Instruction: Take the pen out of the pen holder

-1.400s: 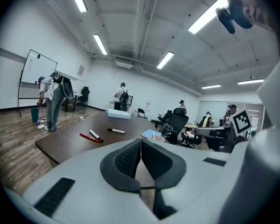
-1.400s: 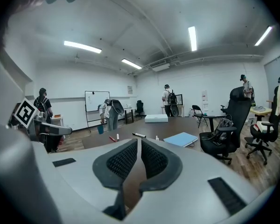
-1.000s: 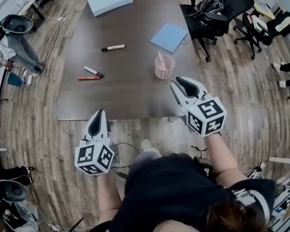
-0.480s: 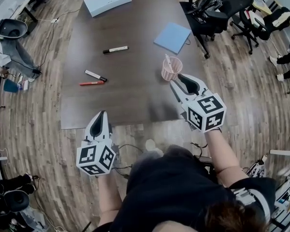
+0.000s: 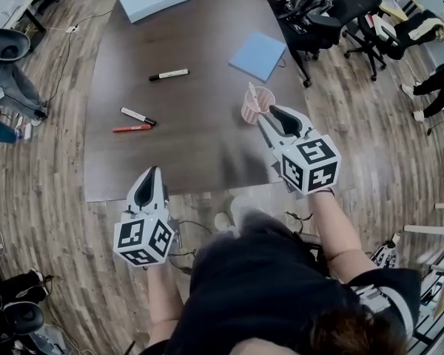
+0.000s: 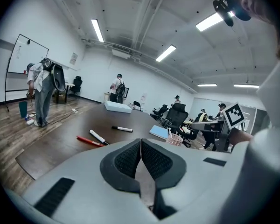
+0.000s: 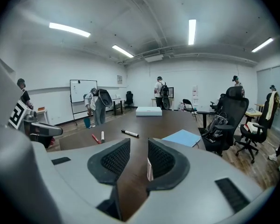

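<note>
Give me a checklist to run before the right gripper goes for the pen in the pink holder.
1. Right gripper jaws apart: ok.
2. Nothing gripped between them: ok.
3. Pen holder upright on the table: ok.
4. Pen sticking up above the holder's rim: ok.
5. Pen between the right jaws: not ok; the holder sits just ahead of the tips.
6. Left gripper shut, at the near table edge, clear of the holder: ok.
</note>
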